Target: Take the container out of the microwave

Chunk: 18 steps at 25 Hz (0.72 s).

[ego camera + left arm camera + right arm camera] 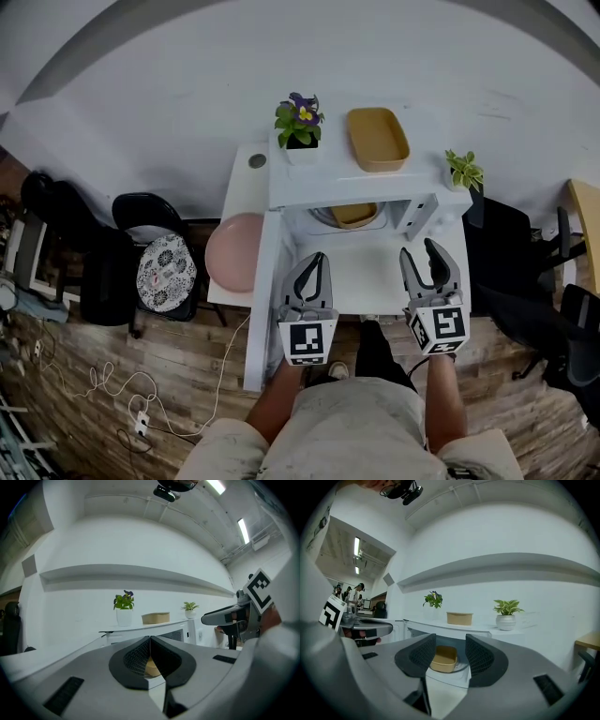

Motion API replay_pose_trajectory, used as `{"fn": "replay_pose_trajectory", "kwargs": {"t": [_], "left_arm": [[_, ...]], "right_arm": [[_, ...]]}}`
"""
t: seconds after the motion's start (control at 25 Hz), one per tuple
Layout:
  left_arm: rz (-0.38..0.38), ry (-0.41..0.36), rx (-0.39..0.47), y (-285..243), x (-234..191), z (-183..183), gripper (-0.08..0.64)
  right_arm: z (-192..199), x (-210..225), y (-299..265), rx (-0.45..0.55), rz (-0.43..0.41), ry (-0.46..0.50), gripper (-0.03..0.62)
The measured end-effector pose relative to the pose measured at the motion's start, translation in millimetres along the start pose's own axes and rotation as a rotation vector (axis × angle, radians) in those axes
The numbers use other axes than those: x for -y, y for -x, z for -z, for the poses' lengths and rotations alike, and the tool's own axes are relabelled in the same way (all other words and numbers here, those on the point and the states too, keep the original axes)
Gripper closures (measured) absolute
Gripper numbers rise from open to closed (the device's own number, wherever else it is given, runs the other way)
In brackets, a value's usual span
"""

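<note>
Nearest the person, the left gripper point(150, 639) has its ribbed black pads closed tip to tip on nothing. To its right, the right gripper point(451, 654) stands with its jaws well apart and empty, lined up on the opening ahead. Beyond them the white microwave point(424, 214) is open. Inside, the container point(443, 658) sits on a round glass plate point(461, 665), well short of either gripper. It is a shallow tan tub with rounded corners, a matt, paper-like wall and a rolled rim. It is probably light, thin enough to dent under a hard squeeze, and not slippery. The best hold looks to be across the near rim and wall with light pressure, keeping it level in case it holds anything. Farther back on the microwave's top are a potted purple flower point(299, 127), a second tan tub point(378, 139) and a small green plant point(463, 170).
</note>
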State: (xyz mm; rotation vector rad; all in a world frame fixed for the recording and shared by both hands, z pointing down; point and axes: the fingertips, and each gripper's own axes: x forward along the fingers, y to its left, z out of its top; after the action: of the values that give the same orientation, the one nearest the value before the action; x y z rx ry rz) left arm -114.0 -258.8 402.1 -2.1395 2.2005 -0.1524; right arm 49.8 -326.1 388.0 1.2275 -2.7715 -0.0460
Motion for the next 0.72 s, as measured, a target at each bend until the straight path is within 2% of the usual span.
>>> {"fn": "replay_pose_trajectory", "kwargs": {"t": [0.36,0.48,0.72], "left_arm": [[-0.062,0.000,-0.052,-14.8,-12.6,16.2,0.551],[-0.078,0.020,-0.072,-21.1,-15.9,22.2,0.551],[-0.097,0.008,-0.079,-35.3,-21.1,29.4,0.551]], "right_arm": [[3.5,-10.6,-56.6,-0.014,-0.136,0.004,0.394],[9.2,-12.3,-69.1,-0.031,-0.163,0.005,0.394],[22.0,-10.9,-90.8,-0.073,-0.206,0.023,0.394]]}}
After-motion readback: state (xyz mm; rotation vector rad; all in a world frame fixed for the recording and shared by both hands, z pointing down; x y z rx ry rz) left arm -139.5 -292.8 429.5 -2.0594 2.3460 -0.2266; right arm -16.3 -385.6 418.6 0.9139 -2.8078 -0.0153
